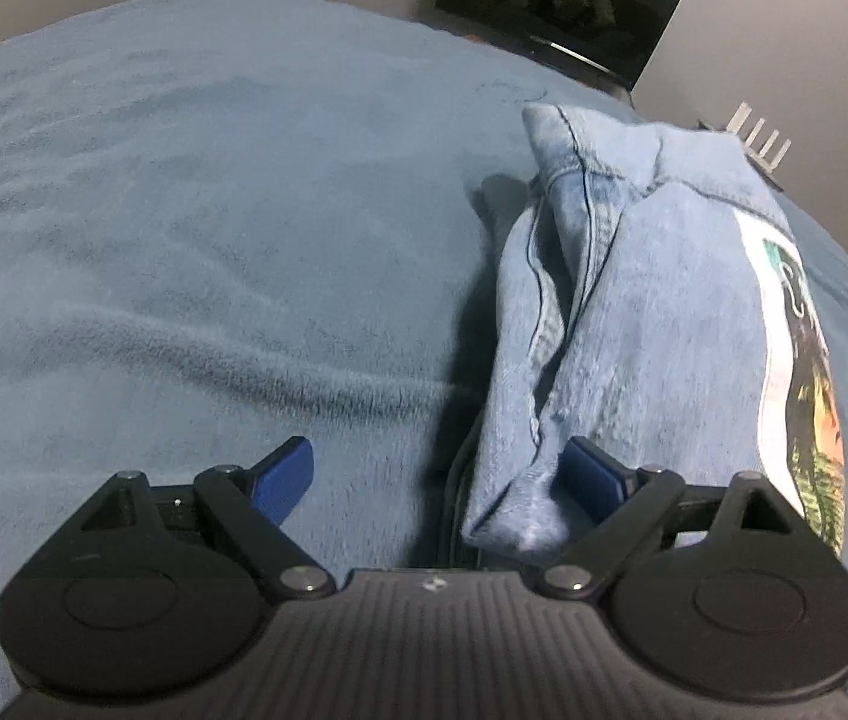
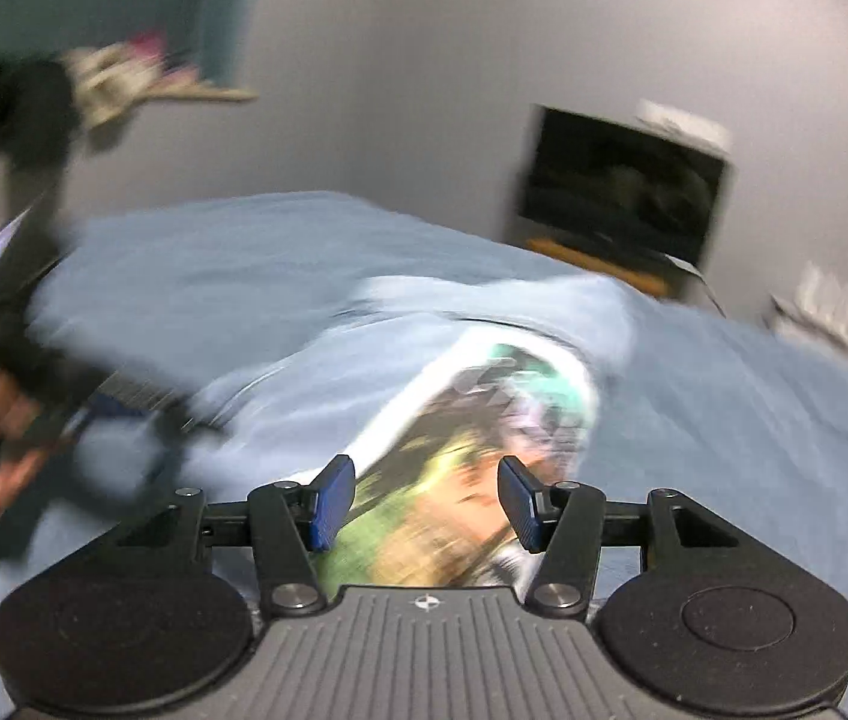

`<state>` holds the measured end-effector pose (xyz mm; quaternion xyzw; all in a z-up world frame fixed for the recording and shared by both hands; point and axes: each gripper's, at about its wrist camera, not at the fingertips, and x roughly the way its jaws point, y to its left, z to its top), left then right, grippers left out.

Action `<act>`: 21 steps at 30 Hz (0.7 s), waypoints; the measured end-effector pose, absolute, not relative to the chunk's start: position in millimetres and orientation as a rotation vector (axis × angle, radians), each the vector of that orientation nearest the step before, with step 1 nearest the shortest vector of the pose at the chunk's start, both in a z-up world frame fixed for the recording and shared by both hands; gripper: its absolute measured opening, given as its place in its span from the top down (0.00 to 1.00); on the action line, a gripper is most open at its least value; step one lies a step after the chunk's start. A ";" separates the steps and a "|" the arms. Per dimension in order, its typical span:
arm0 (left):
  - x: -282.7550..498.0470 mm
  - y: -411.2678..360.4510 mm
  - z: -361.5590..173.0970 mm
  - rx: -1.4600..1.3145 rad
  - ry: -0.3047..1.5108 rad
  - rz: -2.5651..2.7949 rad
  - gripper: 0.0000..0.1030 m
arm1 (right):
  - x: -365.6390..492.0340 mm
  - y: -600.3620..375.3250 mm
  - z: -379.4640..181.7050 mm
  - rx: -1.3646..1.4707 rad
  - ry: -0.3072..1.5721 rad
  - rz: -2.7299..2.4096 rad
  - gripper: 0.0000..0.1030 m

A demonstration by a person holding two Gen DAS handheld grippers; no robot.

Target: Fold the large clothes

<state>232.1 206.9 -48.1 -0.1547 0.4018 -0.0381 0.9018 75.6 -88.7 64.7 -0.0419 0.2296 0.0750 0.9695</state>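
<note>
A light blue T-shirt (image 1: 652, 312) with a colourful print (image 1: 808, 396) lies folded into a long strip on the blue blanket (image 1: 183, 240), right of centre in the left wrist view. My left gripper (image 1: 442, 474) is open; its right finger (image 1: 595, 471) touches the shirt's near corner, its left finger sits over bare blanket. In the blurred right wrist view the shirt (image 2: 363, 360) lies ahead with the print (image 2: 472, 450) facing up. My right gripper (image 2: 427, 501) is open and empty, just above the print. The other gripper and hand (image 2: 33, 396) show at the left.
A dark TV screen (image 1: 562, 6) stands against the grey wall beyond the bed, also in the right wrist view (image 2: 622, 192). A white rack (image 1: 760, 144) sits past the bed's far right edge. Blanket spreads wide to the shirt's left.
</note>
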 end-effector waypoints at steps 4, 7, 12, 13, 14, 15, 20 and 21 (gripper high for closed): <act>234.8 197.6 -42.5 -0.218 0.830 -0.101 0.12 | 135.6 -127.6 65.0 0.168 0.512 0.015 0.49; 240.3 193.8 -38.2 -0.141 0.832 -0.135 0.12 | 173.7 -146.7 56.8 0.341 0.519 -0.003 0.52; 246.7 185.9 -35.6 -0.027 0.818 -0.175 0.12 | 219.5 -153.3 45.3 0.406 0.521 -0.034 0.56; 247.9 186.4 -34.2 -0.023 0.818 -0.183 0.11 | 224.8 -151.1 44.1 0.380 0.520 -0.039 0.56; 248.7 187.5 -32.3 -0.022 0.809 -0.187 0.11 | 239.8 -145.6 36.9 0.349 0.524 -0.043 0.54; 246.8 190.0 -27.5 -0.024 0.781 -0.177 0.11 | 249.9 -140.4 34.0 0.323 0.534 -0.050 0.51; 239.0 192.9 -10.1 -0.097 0.571 -0.139 0.11 | 290.0 -130.8 9.8 0.230 0.592 -0.076 0.47; 237.6 191.4 -8.0 -0.137 0.545 -0.174 0.11 | 296.9 -128.0 6.5 0.222 0.595 -0.067 0.46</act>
